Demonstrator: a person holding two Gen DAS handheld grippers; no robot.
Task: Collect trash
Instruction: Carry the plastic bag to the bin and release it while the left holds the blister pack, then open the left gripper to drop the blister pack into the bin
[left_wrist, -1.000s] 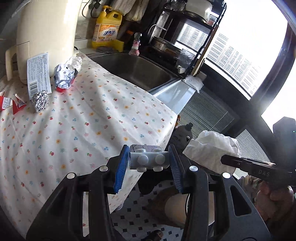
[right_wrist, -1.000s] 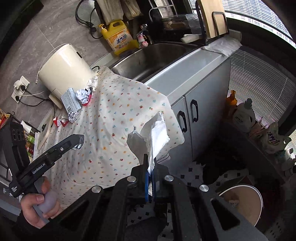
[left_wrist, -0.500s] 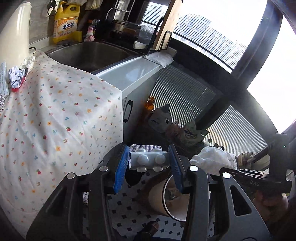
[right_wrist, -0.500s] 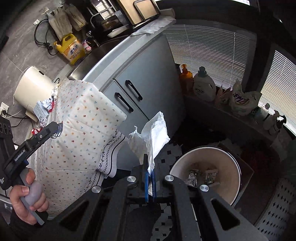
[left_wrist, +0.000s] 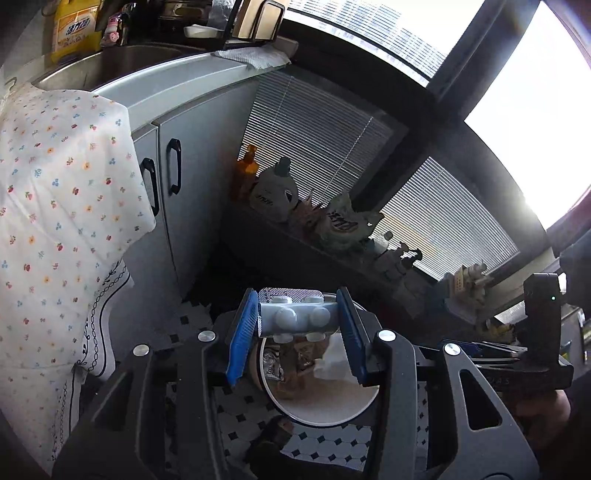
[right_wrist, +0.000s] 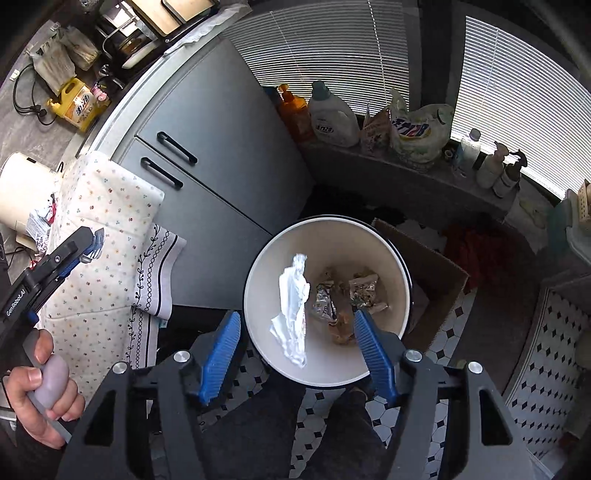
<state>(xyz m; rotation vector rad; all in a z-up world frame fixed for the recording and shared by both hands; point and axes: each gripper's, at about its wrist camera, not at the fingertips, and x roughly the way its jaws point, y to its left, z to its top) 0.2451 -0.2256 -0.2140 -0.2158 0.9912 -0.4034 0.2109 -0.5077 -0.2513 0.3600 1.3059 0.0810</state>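
Note:
A round white trash bin (right_wrist: 384, 254) stands on the tiled floor under both grippers, with several crumpled wrappers (right_wrist: 364, 291) in its bottom. My right gripper (right_wrist: 297, 325) hangs over the bin with its jaws opening and nothing between them. A white tissue (right_wrist: 293, 302) is loose inside the bin below it. My left gripper (left_wrist: 297, 325) is shut on a grey blister pack of pills (left_wrist: 295, 317), held above the bin (left_wrist: 325, 410). The tissue (left_wrist: 332, 360) shows there too. The left gripper (right_wrist: 85, 245) appears at the left of the right wrist view, held by a hand (right_wrist: 40, 391).
A floral tablecloth (left_wrist: 62, 206) hangs off the counter at left, beside grey cabinet doors (right_wrist: 207, 147). Detergent bottles and bags (right_wrist: 369, 118) line a low ledge under the blinds. A cardboard box (right_wrist: 432, 273) sits right behind the bin. More trash (right_wrist: 40, 221) lies on the counter.
Both grippers swung away from the counter and down over the bin. The right gripper opened and the tissue dropped into the bin. The left gripper still holds the blister pack.

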